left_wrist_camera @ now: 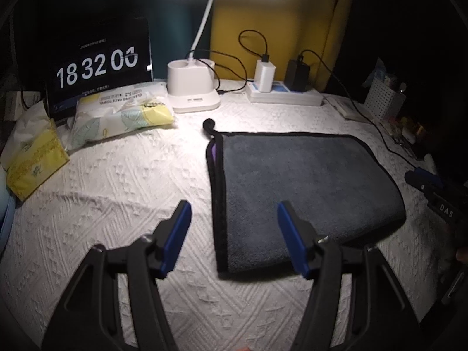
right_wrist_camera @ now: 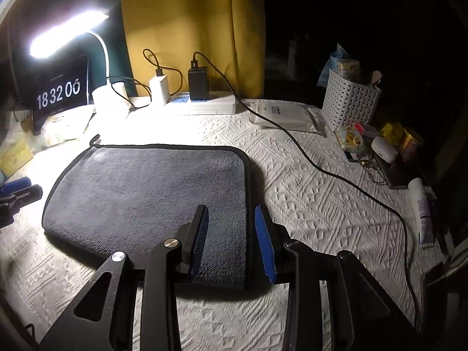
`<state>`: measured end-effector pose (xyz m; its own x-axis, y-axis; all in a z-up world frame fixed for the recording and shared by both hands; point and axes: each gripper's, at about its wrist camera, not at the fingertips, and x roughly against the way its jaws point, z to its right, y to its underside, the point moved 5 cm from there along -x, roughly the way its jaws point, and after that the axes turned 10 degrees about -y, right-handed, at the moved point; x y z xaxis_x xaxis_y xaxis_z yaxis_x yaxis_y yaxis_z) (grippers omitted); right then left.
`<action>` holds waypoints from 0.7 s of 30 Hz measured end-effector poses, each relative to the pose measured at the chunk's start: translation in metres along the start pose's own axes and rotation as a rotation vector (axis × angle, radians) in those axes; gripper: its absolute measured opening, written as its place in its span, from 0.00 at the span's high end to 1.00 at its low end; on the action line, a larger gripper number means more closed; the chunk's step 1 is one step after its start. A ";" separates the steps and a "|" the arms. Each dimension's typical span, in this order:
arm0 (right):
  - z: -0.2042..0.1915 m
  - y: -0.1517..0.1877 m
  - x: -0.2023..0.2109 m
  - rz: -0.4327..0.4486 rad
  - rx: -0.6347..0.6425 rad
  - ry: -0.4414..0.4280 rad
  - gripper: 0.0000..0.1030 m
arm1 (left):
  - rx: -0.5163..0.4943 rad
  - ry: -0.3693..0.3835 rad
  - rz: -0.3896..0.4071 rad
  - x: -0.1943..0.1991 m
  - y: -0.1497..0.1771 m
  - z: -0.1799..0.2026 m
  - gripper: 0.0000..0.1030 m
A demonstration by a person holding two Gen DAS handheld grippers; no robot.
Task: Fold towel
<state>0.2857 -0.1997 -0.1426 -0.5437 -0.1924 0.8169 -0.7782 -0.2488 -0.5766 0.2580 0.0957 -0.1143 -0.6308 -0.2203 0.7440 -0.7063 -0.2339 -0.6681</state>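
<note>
Left wrist view looks across a white textured tablecloth (left_wrist_camera: 117, 181) lit by a desk lamp (left_wrist_camera: 193, 87), and the grey towel (left_wrist_camera: 307, 187) lies folded flat on it, black-edged, with a small hanging loop (left_wrist_camera: 208, 123) curling off its far left corner. The left gripper (left_wrist_camera: 234, 239) hovers over the near left edge of the towel with its blue-padded jaws spread wide and nothing between them. From the right wrist view the same towel (right_wrist_camera: 146, 193) fills the middle of the cloth, and the right gripper (right_wrist_camera: 231, 241) sits over its near right corner, jaws parted and empty, one finger over the fabric and the other just past the black hem. Behind the towel stand a tablet clock (left_wrist_camera: 99, 64) reading 18 32 00, a pack of face towels (left_wrist_camera: 122, 114), and a power strip (right_wrist_camera: 204, 102) with chargers. A white basket (right_wrist_camera: 349, 101) stands off to the right.
</note>
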 end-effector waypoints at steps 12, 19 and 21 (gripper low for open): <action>-0.016 0.009 0.024 0.011 0.010 -0.001 0.66 | -0.001 0.023 0.028 0.026 0.016 0.000 0.39; -0.028 0.014 0.039 0.028 0.021 -0.008 0.66 | -0.005 0.015 0.056 0.043 0.024 0.000 0.39; -0.030 0.016 0.043 0.031 0.023 -0.010 0.66 | -0.006 0.018 0.063 0.048 0.026 0.000 0.39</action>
<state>0.2400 -0.1833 -0.1164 -0.5645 -0.2100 0.7983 -0.7534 -0.2641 -0.6022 0.2090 0.0786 -0.0961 -0.6796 -0.2170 0.7007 -0.6671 -0.2143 -0.7134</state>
